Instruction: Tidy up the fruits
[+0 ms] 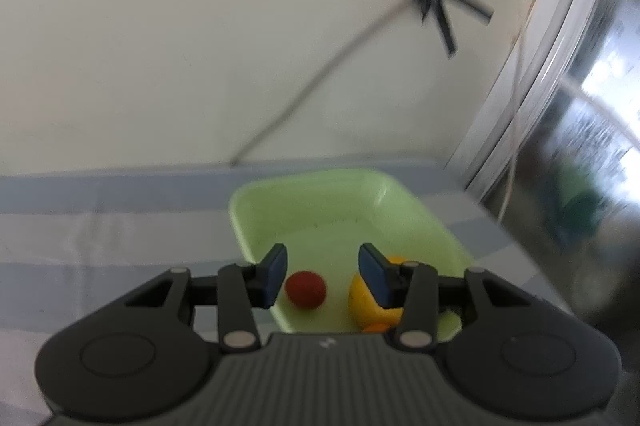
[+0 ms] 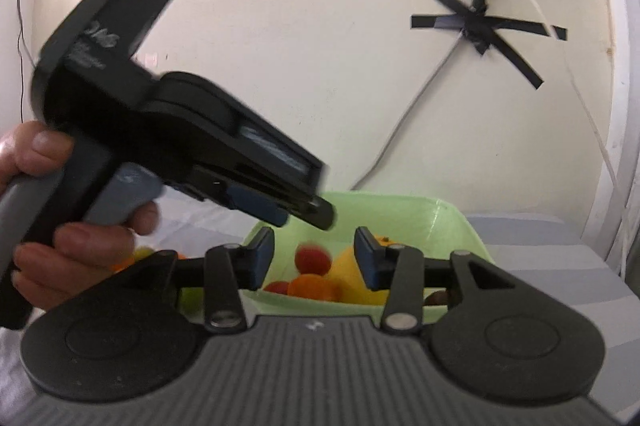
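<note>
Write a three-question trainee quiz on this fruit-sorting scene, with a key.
1. True or false: the green tray is empty.
2. Pick one: the small round fruit seen in the tray past the left gripper is A) blue, B) red, C) white.
3. Fill in: the jaws of the right gripper stand ____, with nothing pressed between them.

Key: 1 false, it holds several fruits; 2 B; 3 open.
</note>
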The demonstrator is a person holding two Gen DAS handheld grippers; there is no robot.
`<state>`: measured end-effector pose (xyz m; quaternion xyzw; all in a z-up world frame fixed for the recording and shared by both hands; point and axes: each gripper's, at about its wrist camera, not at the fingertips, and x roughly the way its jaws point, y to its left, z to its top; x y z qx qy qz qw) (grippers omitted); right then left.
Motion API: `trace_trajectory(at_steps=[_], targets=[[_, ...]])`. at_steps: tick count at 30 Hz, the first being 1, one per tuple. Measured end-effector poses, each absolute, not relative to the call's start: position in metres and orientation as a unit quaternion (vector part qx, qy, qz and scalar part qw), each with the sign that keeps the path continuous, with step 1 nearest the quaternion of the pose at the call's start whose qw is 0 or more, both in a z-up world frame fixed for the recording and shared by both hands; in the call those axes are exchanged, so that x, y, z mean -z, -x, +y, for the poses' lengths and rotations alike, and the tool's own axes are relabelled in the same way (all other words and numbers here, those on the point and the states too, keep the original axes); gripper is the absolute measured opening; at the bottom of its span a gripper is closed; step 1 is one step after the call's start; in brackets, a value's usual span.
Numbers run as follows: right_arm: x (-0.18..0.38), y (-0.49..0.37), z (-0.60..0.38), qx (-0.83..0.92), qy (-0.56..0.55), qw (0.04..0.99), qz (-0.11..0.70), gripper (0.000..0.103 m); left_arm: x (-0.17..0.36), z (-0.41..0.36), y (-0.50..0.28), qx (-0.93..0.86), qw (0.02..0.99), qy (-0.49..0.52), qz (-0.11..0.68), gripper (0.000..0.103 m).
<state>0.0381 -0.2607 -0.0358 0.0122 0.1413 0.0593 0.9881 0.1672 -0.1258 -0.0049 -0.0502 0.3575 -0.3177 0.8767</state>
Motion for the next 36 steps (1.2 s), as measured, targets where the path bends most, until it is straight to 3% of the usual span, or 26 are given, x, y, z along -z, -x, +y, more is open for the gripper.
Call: trace_trajectory(at_steps=[6, 12, 24, 27, 33, 36], targets=[[0.021, -0.006, -0.267, -0.098, -0.069, 0.989, 0.092, 0.043, -0.022, -0.024, -0.116, 0.272, 0.913, 0.100, 0.288, 0.041], [0.034, -0.011, -0.221, -0.189, -0.052, 0.964, 0.179, 0.040, 0.015, 0.037, -0.067, 0.208, 0.923, 0.102, 0.306, 0.039], [0.036, -0.051, -0.170, -0.220, 0.053, 0.944, 0.242, 0.041, 0.061, 0.024, -0.048, 0.246, 0.906, 0.059, 0.339, 0.041], [0.039, -0.065, -0.166, -0.231, 0.052, 0.935, 0.263, 0.041, 0.067, 0.020, -0.049, 0.251, 0.905, 0.055, 0.340, 0.048], [0.049, -0.090, -0.165, -0.254, 0.017, 0.915, 0.313, 0.042, 0.073, 0.018, -0.054, 0.247, 0.907, 0.058, 0.337, 0.040], [0.047, -0.089, -0.166, -0.261, 0.013, 0.911, 0.319, 0.038, 0.074, 0.016, -0.049, 0.244, 0.910, 0.051, 0.330, 0.038]])
